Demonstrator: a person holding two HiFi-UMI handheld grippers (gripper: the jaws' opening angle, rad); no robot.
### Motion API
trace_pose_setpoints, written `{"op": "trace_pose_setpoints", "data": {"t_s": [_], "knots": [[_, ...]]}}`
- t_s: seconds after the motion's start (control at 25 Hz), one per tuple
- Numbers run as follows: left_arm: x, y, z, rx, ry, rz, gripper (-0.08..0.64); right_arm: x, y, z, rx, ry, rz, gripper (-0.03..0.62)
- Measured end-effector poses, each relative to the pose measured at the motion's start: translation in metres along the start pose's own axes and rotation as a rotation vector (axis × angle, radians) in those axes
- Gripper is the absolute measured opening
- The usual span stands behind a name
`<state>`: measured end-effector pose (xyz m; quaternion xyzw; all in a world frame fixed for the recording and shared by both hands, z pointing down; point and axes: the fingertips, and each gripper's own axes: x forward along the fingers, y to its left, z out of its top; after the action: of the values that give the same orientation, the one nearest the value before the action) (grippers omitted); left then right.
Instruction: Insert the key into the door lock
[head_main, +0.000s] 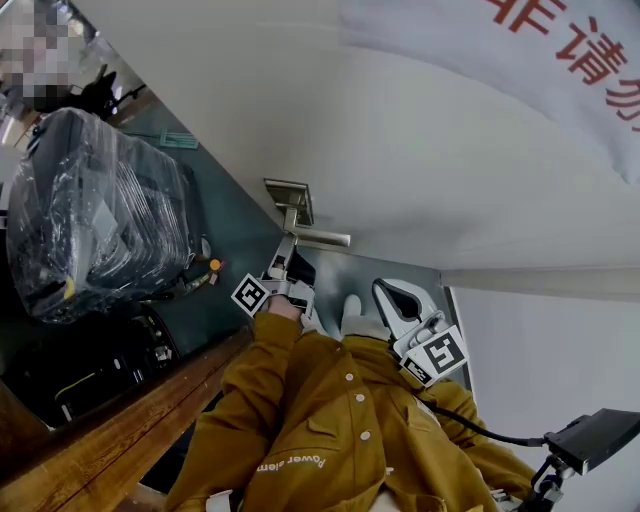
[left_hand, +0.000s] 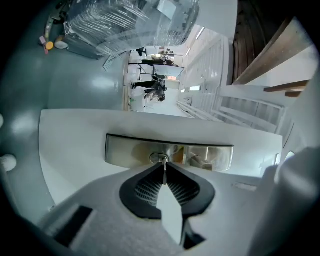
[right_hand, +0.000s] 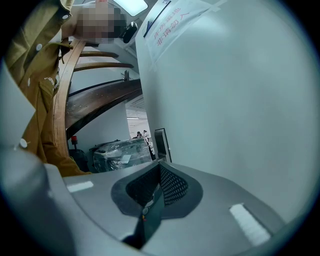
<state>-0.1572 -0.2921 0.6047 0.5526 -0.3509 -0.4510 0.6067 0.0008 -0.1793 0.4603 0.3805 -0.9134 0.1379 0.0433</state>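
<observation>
Your left gripper (left_hand: 164, 169) is pinching the key (left_hand: 164, 176), which shows edge-on as a thin blade running up the centre of the left gripper view. Its tip sits right at the keyhole (left_hand: 159, 159), in the left half of the lock plate (left_hand: 215, 156), which is set in the white door (left_hand: 75, 140) across the middle of the frame. As I judge it, you have done the approach and the lining-up, and the tip looks to be at or just inside the slot. How deep it has gone I cannot tell from this angle. What is left is to push the blade straight home, keeping it square to the plate so it does not bind. In the head view the left gripper (head_main: 283, 258) reaches up at centre frame to the plate (head_main: 288, 197), with the handle (head_main: 322, 238) sticking out just to its right. Your right gripper (right_hand: 160, 167) has its jaws pressed together on nothing and plays no part. In the head view it (head_main: 392, 292) hangs right of centre, near the door but off the lock. As for writing, the sign (head_main: 590, 60) at the upper right of the head view carries large red Chinese characters. I can read 非请勿 before the frame edge cuts the line off. Low in the frame, your jacket (head_main: 320, 420) bears small pale lettering that starts with "Power", and the second word is too small to read. The same sign appears at the top of the right gripper view, but it is unreadable there.
</observation>
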Motion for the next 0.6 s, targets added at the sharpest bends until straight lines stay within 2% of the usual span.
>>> {"op": "trace_pose_setpoints", "data": {"t_s": [0.2,0.4,0.6], "knots": [[0.023,-0.003,-0.002,0.042,0.065,0.031,0.027,-0.004,0.000,-0.002,-0.002,0.003,0.003,0.006],[0.031,-0.002,-0.003,0.039,0.067,0.019,0.028,-0.009,-0.003,-0.004,-0.001,-0.003,-0.006,0.006],[0.036,-0.004,-0.004,0.093,0.081,0.019,0.035,-0.013,-0.006,-0.004,0.002,-0.011,-0.011,0.006]]}}
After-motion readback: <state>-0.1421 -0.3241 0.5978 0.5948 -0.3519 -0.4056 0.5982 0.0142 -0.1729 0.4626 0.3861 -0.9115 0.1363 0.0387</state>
